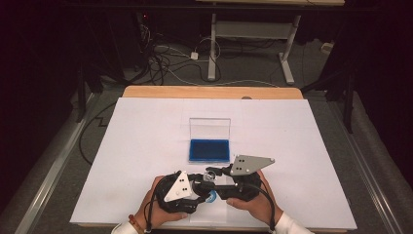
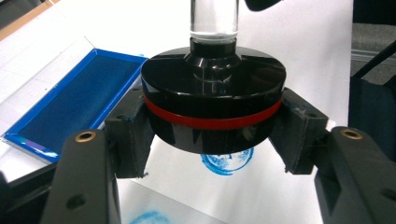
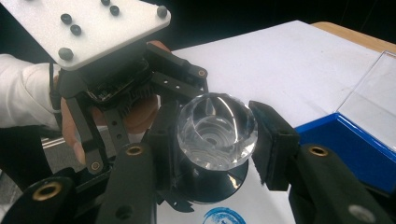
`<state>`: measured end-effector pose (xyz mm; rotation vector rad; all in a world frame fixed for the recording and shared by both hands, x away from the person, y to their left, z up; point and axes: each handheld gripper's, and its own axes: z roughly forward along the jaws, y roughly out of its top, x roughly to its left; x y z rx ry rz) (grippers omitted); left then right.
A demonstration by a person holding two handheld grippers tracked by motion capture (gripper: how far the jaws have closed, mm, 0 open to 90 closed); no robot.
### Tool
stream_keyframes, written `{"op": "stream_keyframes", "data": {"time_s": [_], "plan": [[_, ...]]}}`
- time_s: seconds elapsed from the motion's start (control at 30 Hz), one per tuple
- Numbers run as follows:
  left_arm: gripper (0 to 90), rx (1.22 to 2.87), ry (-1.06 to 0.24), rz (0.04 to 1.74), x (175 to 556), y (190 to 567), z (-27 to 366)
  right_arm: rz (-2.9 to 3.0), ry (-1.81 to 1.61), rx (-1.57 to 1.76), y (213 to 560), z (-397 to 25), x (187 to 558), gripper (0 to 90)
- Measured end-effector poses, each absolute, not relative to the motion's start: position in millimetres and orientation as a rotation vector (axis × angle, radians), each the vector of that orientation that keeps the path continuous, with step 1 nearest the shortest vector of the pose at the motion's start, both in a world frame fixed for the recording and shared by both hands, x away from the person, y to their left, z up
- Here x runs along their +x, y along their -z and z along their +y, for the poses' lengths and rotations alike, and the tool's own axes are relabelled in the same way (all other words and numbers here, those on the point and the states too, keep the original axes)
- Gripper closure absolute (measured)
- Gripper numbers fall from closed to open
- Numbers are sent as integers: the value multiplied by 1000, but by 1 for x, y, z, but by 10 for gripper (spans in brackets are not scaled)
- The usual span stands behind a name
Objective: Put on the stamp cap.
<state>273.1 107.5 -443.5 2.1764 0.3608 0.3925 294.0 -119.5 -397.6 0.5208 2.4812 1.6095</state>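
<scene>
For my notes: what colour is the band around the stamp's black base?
Red; the band shows best in the left gripper view.

black fingers [image 2: 128, 140], white sleeves [image 1: 292, 225], beaded bracelet [image 1: 135, 224]

A dim room around a white-covered table

A white sheet [image 1: 146, 161] covered most of a wooden table [image 1: 209, 92], whose bare edge showed along the far side. Beyond it lay a grey floor [image 1: 253, 68] strewn with a tangle of cables [image 1: 165, 61], one white adapter [image 1: 194, 55] among them. A second desk stood farther back on white legs [image 1: 212, 46], its pale top [image 1: 272, 2] just showing at the upper edge. Metal rails [image 1: 53, 170] ran along the floor on both sides of the table. The surroundings were dark, almost black, with light falling mainly on the sheet.
</scene>
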Motion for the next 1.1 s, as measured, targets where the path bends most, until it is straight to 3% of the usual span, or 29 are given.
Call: {"op": "stream_keyframes", "data": {"time_s": [0.57,1.1], "plan": [[219,2233,-398,418,277,457,100,2459,-1613,514,395,-124,294,569],[208,2184,-461,481,282,451,125,2434,-1601,490,387,-130,295,569]]}}
